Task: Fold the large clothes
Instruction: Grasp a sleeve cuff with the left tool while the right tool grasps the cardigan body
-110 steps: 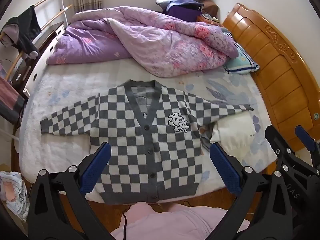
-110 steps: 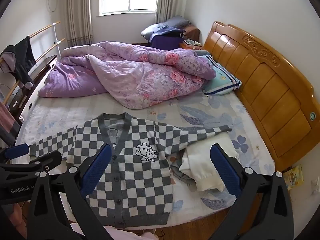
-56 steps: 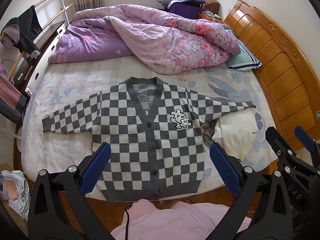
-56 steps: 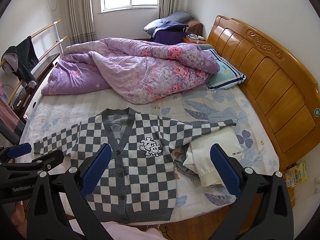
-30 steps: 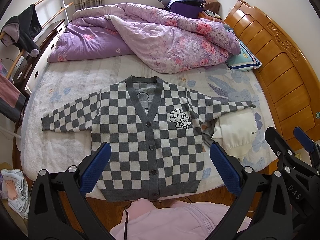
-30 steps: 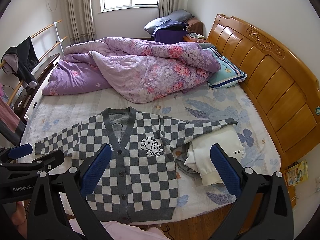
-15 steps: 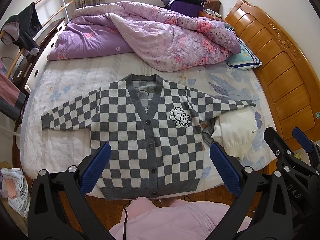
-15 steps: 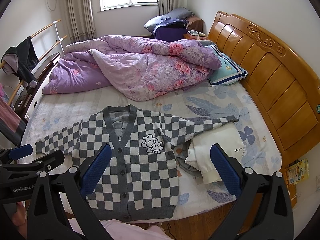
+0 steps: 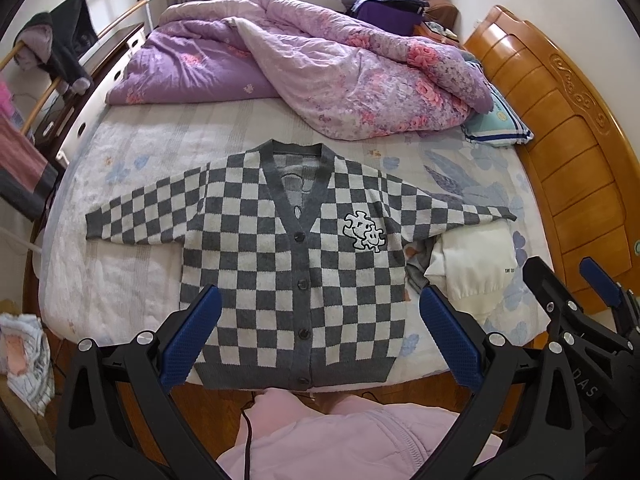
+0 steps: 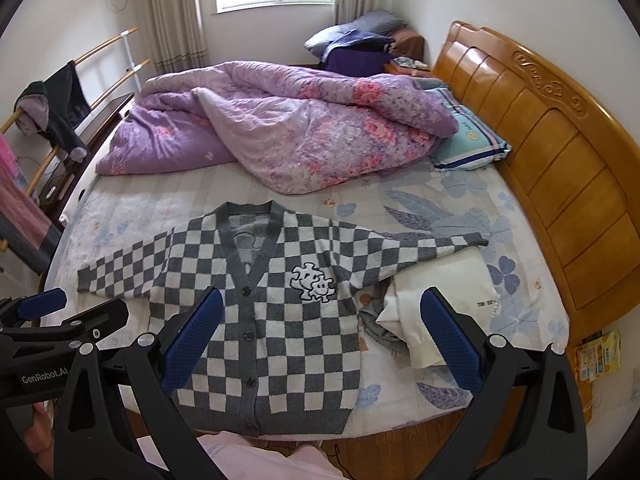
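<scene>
A grey and white checked cardigan [image 9: 292,256] lies flat and buttoned on the bed, sleeves spread to both sides, hem at the near edge; it also shows in the right wrist view [image 10: 272,312]. Its right sleeve end rests on a folded white garment [image 9: 472,268]. My left gripper [image 9: 320,340] is open and empty, held above the hem. My right gripper [image 10: 320,336] is open and empty, above the cardigan's lower right part. Neither touches the cardigan.
A rumpled purple floral quilt [image 9: 320,68] fills the far half of the bed. A striped pillow [image 9: 496,124] lies against the wooden headboard [image 9: 580,140]. A clothes rail with hanging clothes [image 9: 56,52] stands left. A cloth pile [image 9: 24,356] lies on the floor.
Both grippers have drifted slightly over the bed, staying open. The cardigan has not moved.
</scene>
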